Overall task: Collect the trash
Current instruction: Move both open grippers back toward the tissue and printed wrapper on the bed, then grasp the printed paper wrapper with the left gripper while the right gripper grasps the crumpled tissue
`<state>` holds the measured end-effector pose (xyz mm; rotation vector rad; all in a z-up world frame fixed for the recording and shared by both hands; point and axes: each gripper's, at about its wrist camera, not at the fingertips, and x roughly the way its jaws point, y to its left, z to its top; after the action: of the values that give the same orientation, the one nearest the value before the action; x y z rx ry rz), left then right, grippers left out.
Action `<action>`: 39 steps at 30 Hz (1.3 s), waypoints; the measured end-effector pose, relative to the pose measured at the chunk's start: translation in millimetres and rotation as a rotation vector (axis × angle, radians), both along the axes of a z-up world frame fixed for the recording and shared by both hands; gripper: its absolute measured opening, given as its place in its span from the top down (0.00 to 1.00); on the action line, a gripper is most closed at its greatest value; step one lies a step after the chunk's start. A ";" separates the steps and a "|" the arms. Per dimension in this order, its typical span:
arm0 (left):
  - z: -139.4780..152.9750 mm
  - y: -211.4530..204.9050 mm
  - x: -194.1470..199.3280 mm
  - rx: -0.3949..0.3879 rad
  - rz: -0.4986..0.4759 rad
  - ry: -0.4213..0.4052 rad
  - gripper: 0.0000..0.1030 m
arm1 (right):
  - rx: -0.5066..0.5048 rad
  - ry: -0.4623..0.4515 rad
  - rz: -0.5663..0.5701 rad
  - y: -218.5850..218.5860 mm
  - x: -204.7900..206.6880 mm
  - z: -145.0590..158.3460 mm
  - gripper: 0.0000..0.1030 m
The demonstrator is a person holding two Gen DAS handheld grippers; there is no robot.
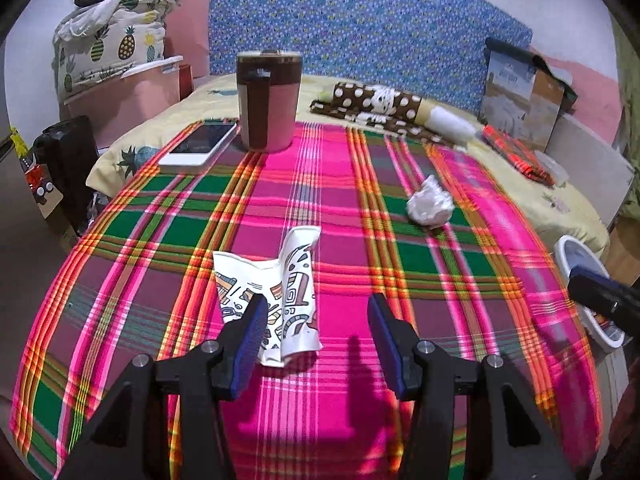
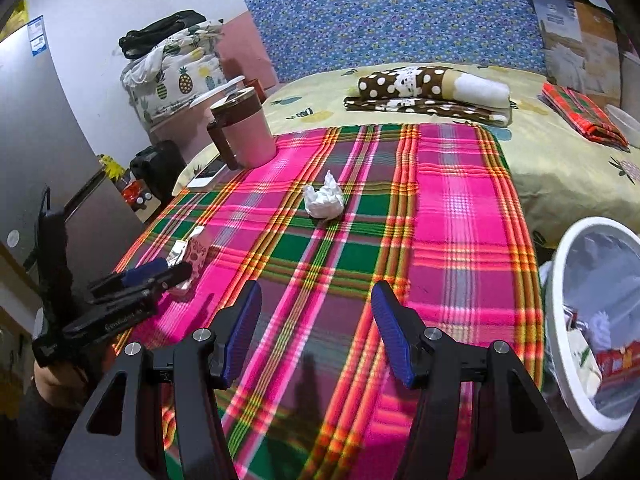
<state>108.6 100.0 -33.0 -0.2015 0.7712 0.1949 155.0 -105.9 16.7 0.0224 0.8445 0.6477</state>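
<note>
Lying flattened on the plaid cloth (image 1: pixel 344 184), the patterned paper cup (image 1: pixel 280 300) sits by the left claw (image 1: pixel 316 320), its left finger overlapping the cup, jaws wide. The right claw (image 2: pixel 316 316) gapes empty, the crumpled tissue (image 2: pixel 325 199) well ahead, the white bin (image 2: pixel 560 320) at its right.

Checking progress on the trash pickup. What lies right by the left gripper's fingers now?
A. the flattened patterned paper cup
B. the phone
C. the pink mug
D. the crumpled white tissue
A: the flattened paper cup lies on the plaid cloth at the open left gripper, partly behind one finger; the tissue lies farther off.
</note>
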 end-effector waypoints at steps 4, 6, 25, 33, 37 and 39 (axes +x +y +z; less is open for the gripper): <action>-10.3 4.4 8.9 0.002 0.005 0.040 0.70 | -0.017 0.010 0.006 7.5 11.8 -3.9 0.43; -10.3 6.7 10.8 0.015 0.009 0.036 0.79 | -0.023 0.015 0.011 12.1 18.3 -5.4 0.43; 0.0 19.4 26.2 -0.047 -0.023 -0.029 0.81 | -0.094 0.061 0.026 56.4 88.8 -32.6 0.43; -8.8 23.4 35.2 -0.070 -0.027 -0.011 0.81 | -0.103 0.075 0.045 69.0 101.0 -40.8 0.67; -9.6 22.0 36.1 -0.073 -0.028 -0.006 0.81 | -0.104 0.061 0.044 66.9 95.6 -36.5 0.73; -8.2 20.4 35.1 -0.074 -0.030 -0.007 0.81 | -0.093 0.060 0.046 63.7 90.8 -33.4 0.76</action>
<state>143.6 120.3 -41.2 -0.2608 0.7749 0.1377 245.7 -42.1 -16.8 -0.0617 0.9341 0.6526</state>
